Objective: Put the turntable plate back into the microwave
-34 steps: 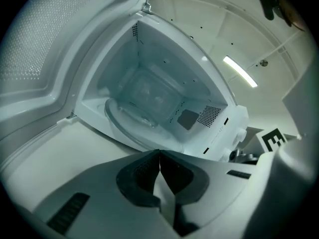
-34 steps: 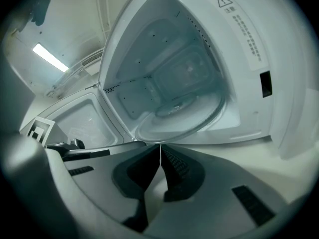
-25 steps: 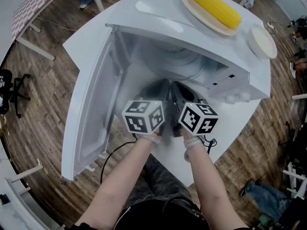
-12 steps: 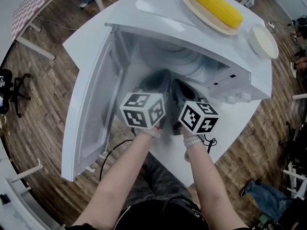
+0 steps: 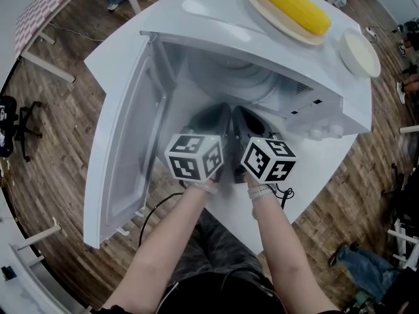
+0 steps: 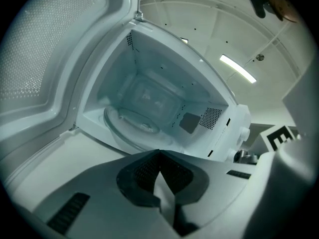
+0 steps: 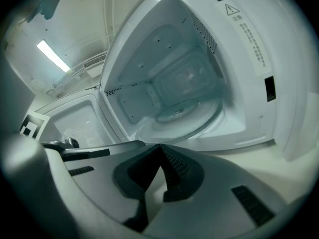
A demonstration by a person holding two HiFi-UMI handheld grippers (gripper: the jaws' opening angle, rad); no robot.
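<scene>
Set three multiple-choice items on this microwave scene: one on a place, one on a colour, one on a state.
1. Where is the glass turntable plate?
A. inside the microwave cavity
B. on the wooden floor
C. held in the left tool

2. What colour is the corn cob?
A. red
B. yellow
C. purple

3. How is the microwave door?
A. shut
B. taken off
C. swung open

Answers: 1 A, both gripper views show it lying on the cavity floor; 2 B, the head view shows it bright yellow; 3 C, it stands open at the left of the cavity, inner face showing.
</scene>
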